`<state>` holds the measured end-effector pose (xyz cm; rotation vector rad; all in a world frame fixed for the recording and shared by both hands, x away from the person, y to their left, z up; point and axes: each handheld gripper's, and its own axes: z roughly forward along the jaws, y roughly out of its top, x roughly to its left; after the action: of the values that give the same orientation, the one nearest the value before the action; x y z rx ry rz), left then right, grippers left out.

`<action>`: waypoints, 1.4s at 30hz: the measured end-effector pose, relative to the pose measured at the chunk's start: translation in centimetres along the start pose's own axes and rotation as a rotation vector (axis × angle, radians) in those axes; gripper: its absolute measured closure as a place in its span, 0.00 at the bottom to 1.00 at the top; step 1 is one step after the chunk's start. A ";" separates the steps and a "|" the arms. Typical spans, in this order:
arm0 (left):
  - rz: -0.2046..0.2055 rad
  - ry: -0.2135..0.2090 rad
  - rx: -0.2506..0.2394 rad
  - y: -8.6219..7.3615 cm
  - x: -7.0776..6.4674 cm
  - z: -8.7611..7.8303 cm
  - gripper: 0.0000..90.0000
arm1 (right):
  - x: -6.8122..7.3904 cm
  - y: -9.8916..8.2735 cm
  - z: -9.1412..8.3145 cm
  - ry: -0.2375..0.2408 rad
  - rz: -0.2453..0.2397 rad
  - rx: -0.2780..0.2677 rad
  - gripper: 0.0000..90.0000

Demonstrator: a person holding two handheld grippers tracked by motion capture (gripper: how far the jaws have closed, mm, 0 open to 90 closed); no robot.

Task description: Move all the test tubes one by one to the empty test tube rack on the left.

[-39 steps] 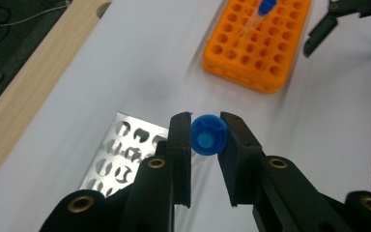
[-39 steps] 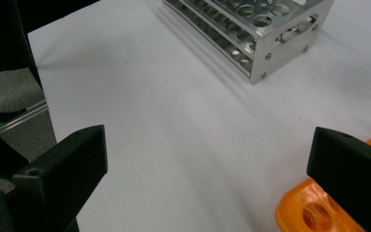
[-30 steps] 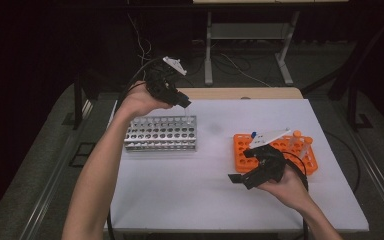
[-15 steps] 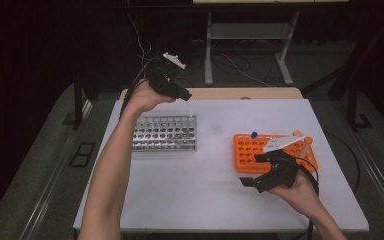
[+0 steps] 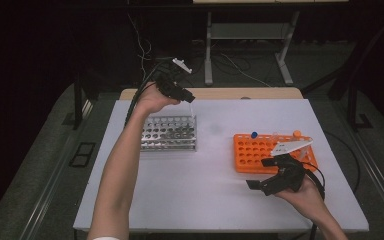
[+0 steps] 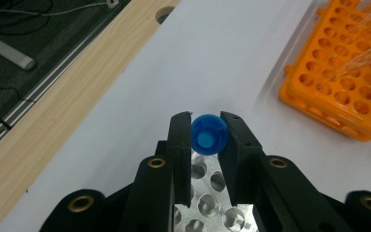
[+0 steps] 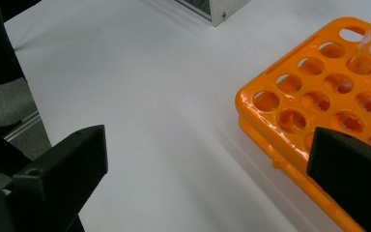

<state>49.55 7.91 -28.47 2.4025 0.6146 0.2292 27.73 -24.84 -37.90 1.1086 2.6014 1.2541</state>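
While the left gripper [image 6: 207, 137] clamps a blue-capped tube [image 6: 209, 135] above the metal rack [image 5: 169, 133] at far left, keep it upright, centre it over a hole; the right gripper [image 7: 207, 179] gapes empty beside the orange rack [image 7: 328, 121].
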 end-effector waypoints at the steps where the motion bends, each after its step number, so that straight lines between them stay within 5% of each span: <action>1: 0.003 0.002 0.001 0.0 0.0 0.1 0.83 | 0.0 -0.1 0.0 0.001 0.000 -0.001 0.00; 22: -0.036 -0.007 0.019 -0.8 0.3 -0.3 0.83 | -0.5 -0.6 -0.2 -0.008 0.017 -0.017 0.00; 42: -0.051 -0.039 0.088 -2.2 0.4 3.5 0.82 | -0.9 -0.8 -0.3 -0.013 0.022 -0.028 0.00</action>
<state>50.17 7.65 -32.58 2.4659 0.6797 0.1354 27.82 -25.91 -38.44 1.1393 2.5610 1.2791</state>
